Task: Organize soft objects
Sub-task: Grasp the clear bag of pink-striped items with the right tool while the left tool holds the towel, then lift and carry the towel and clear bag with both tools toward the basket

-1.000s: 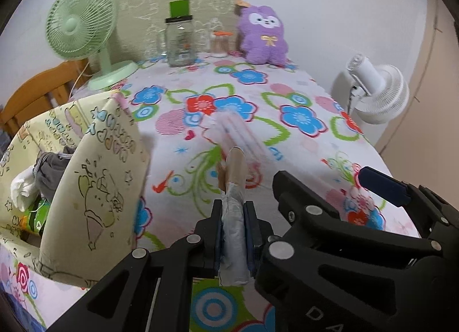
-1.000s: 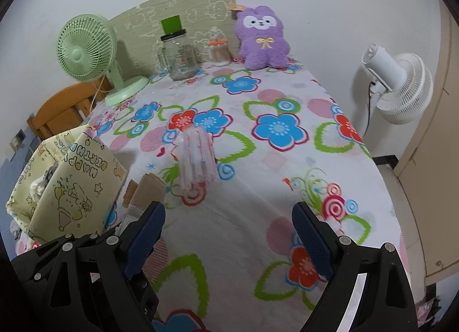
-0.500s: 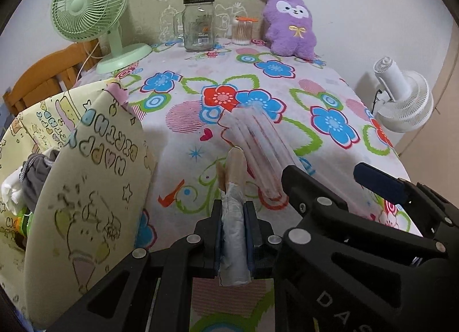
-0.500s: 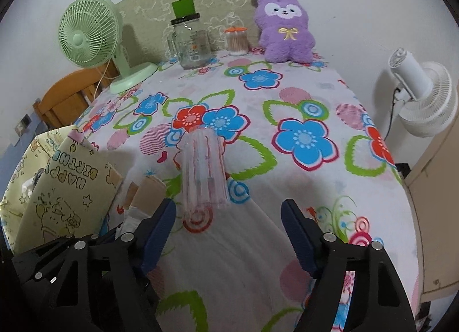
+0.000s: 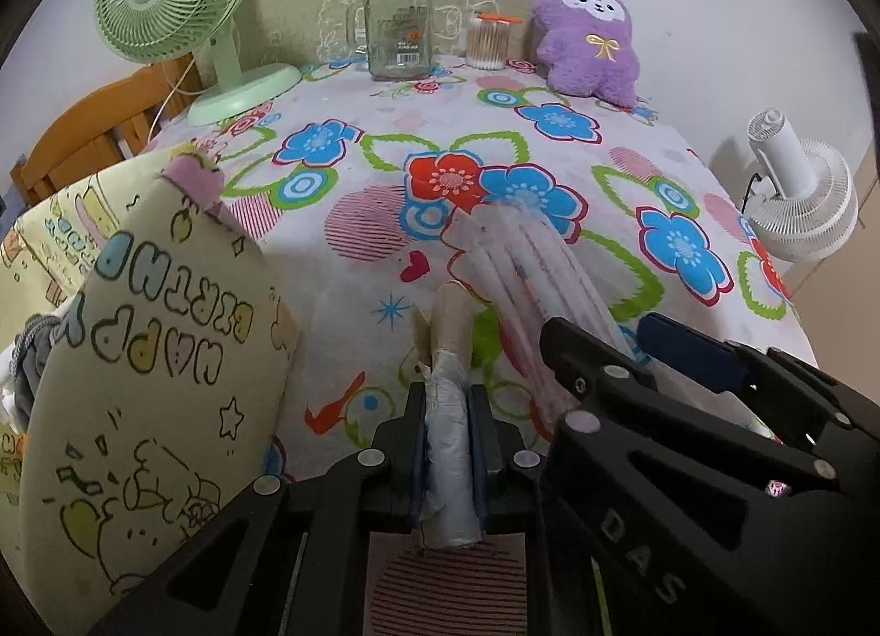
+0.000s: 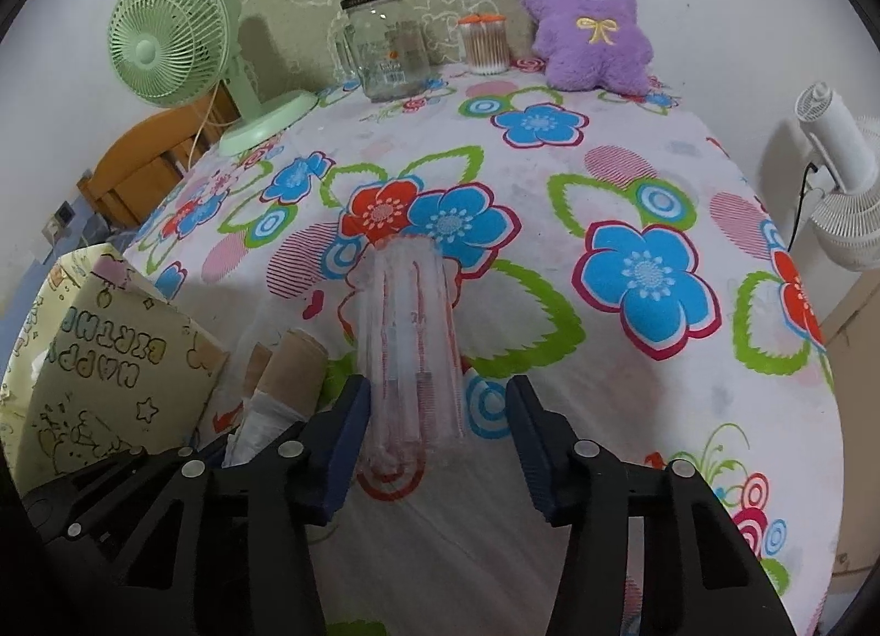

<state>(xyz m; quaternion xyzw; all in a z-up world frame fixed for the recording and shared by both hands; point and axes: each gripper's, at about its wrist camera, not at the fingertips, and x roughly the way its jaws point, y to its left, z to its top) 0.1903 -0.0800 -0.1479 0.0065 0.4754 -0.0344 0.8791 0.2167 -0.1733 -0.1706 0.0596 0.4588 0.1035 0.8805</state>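
My left gripper (image 5: 448,443) is shut on a roll of clear plastic bags on a brown cardboard core (image 5: 450,405), held just above the flowered tablecloth (image 5: 550,152). The roll also shows in the right wrist view (image 6: 286,377). A clear soft pack of white and red pieces (image 6: 410,355) lies on the cloth. My right gripper (image 6: 434,432) is open, with its two fingers on either side of the pack's near end. The pack also shows in the left wrist view (image 5: 528,284), with the right gripper (image 5: 621,361) over it.
A yellow "Happy Birthday" gift bag (image 5: 148,377) with cloth items inside stands at the left. At the back stand a green fan (image 5: 181,15), a glass jar (image 5: 399,26), a cotton swab tub (image 5: 487,39) and a purple plush toy (image 5: 591,37). A white fan (image 5: 797,202) stands off the table's right.
My right gripper has moved forward and down until its open fingers straddle the clear pack. My left gripper, still holding the roll, has moved slightly forward beside the gift bag.
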